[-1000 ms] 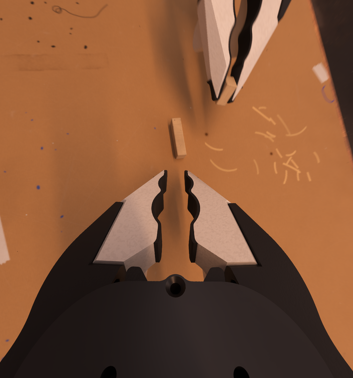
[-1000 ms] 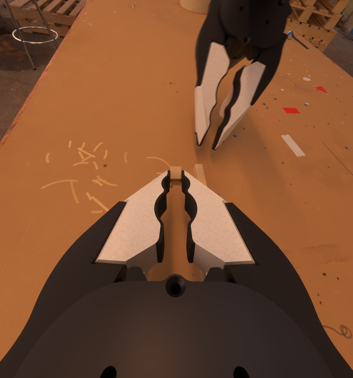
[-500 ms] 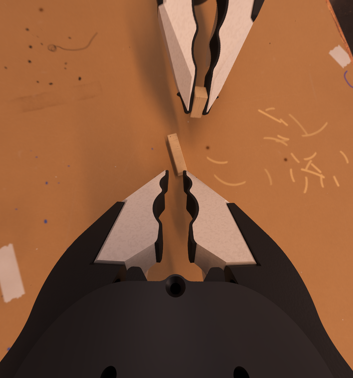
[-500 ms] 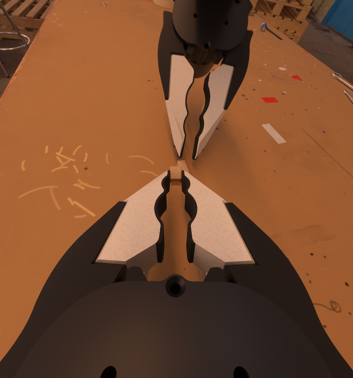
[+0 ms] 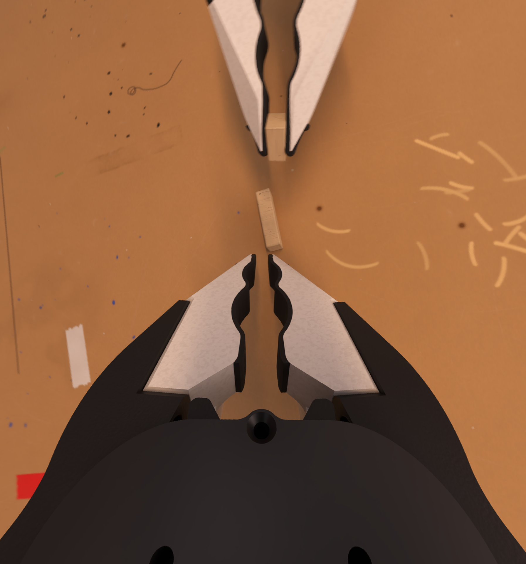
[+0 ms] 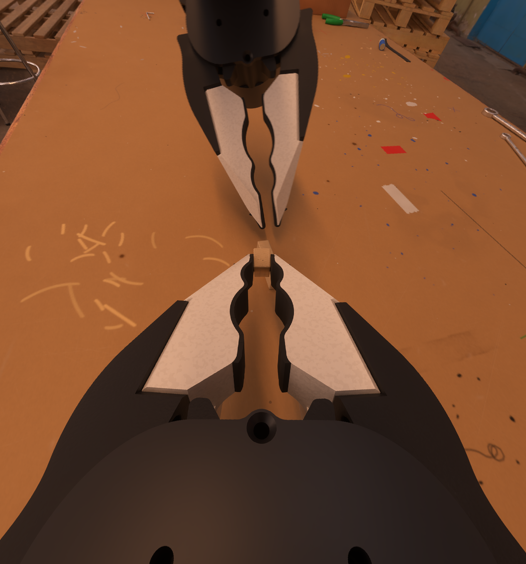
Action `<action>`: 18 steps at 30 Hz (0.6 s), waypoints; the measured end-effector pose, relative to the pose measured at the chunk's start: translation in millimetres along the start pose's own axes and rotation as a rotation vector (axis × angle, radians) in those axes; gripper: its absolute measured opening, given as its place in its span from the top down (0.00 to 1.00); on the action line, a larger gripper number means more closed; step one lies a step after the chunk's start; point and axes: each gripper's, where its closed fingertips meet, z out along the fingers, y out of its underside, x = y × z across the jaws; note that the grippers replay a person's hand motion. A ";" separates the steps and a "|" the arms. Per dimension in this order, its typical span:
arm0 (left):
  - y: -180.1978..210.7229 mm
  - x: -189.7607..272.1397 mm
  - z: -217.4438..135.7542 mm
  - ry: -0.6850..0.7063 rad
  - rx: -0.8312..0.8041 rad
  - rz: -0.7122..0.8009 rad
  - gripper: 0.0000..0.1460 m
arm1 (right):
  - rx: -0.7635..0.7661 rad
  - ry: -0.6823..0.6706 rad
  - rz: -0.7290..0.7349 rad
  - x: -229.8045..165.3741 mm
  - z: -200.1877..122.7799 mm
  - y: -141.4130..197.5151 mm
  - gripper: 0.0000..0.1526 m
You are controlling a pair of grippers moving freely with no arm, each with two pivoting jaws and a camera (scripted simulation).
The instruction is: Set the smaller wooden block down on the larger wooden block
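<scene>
Right gripper clamps the smaller wooden block between its fingertips, held above the orange workbench; in the left wrist view the same block pokes out past the tips. The larger wooden block lies flat on the bench between the two grippers, apart from both, its long side running roughly along the line joining them; the smaller block is near its far end, not touching it. Left gripper hangs just short of the larger block's near end, jaws parted by a narrow gap, nothing between them. Pale scratch marks nearby; two wrenches lie towards the bench edge.
</scene>
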 end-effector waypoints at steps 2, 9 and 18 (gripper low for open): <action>-2.8 5.8 0.0 -0.009 -0.007 0.057 0.98 | -0.004 0.004 -0.004 0.1 -0.6 0.7 0.94; -4.2 4.7 -13.3 -0.004 0.036 -0.041 0.94 | -0.006 -0.001 -0.007 -1.3 -0.6 1.0 0.94; 8.2 -2.0 1.1 0.032 -0.010 -0.086 0.87 | -0.018 0.000 0.000 -0.6 1.1 1.9 0.94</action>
